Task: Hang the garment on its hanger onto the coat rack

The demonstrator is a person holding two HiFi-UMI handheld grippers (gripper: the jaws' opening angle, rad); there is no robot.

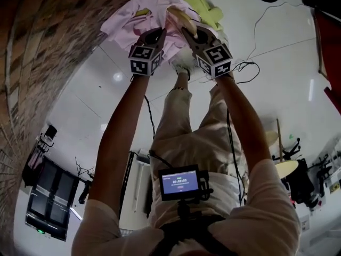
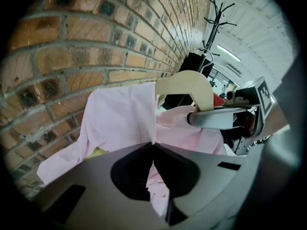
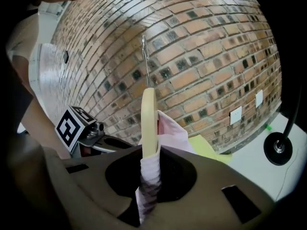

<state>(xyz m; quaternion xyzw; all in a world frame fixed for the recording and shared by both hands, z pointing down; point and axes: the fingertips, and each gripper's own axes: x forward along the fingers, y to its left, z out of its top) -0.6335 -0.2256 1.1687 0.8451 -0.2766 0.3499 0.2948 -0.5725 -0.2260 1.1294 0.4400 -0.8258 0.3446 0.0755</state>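
- Hanging on the wooden hanger (image 2: 192,87), the pink shirt (image 2: 120,119) was pinched by the closed left gripper (image 2: 153,146).
- The right gripper (image 3: 149,164) was clamped on the shirt-covered hanger.
- The coat rack (image 2: 215,14) was seen well apart.

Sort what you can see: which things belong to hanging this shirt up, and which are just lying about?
Job in hand:
shirt
hanger
coat rack
left gripper, jaws shut on shirt
right gripper, jaws shut on hanger

Just about:
yellow cloth
brick wall
wall sockets
chest screen
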